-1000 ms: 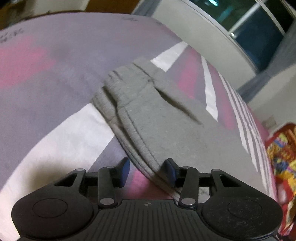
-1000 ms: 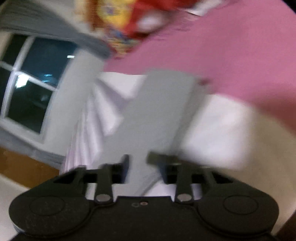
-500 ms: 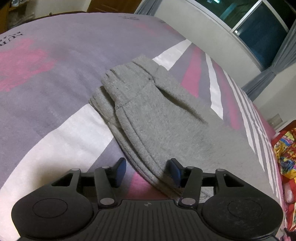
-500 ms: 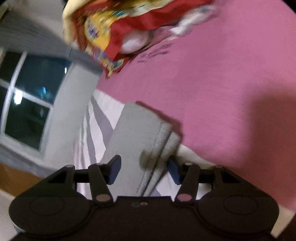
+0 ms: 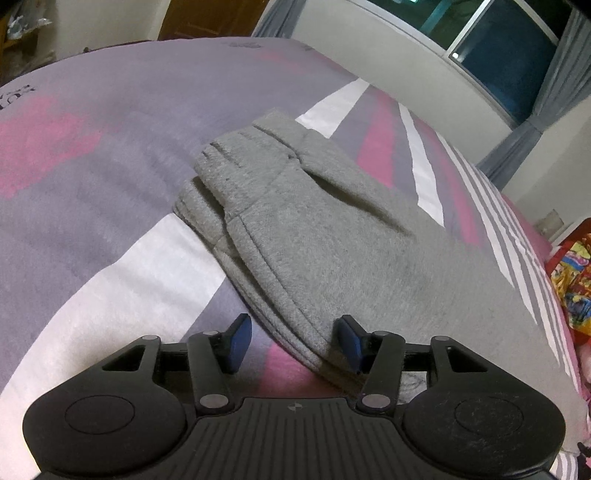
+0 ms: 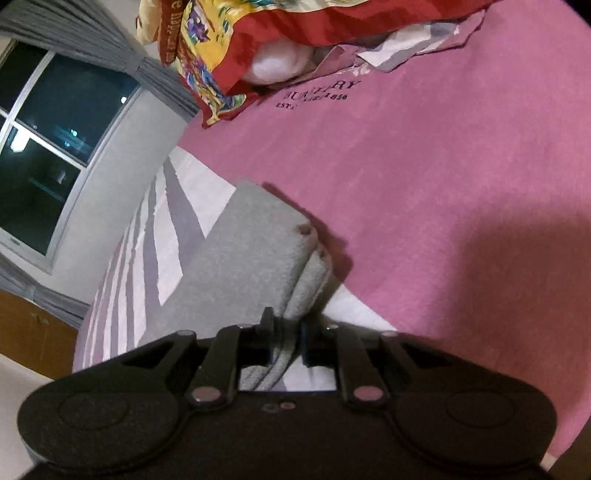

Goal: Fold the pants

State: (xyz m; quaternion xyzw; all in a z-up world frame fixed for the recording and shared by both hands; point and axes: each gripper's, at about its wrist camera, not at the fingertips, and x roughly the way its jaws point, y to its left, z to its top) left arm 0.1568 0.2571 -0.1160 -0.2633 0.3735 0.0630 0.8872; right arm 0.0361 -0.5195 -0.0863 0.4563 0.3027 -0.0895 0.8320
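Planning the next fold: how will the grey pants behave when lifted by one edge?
Likely floppy: the grey pants lie in soft creased layers. Probably sagging from the right hand-held gripper, shut on a bunched edge. The fleecy-looking knit seems unlikely to slip.

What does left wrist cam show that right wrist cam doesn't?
Left wrist only: the waistband end of the grey sweatpants, a brown door, and the left hand-held gripper, its jaws open astride the folded side edge without pressing it.

Right wrist only: the cuff end of the sweatpants, printed lettering on the pink bedsheet, and the right hand-held gripper, whose jaws have just closed on the fabric.

Both: the sweatpants folded lengthwise on the bed, the window, grey curtains, the red-and-yellow patterned cloth.
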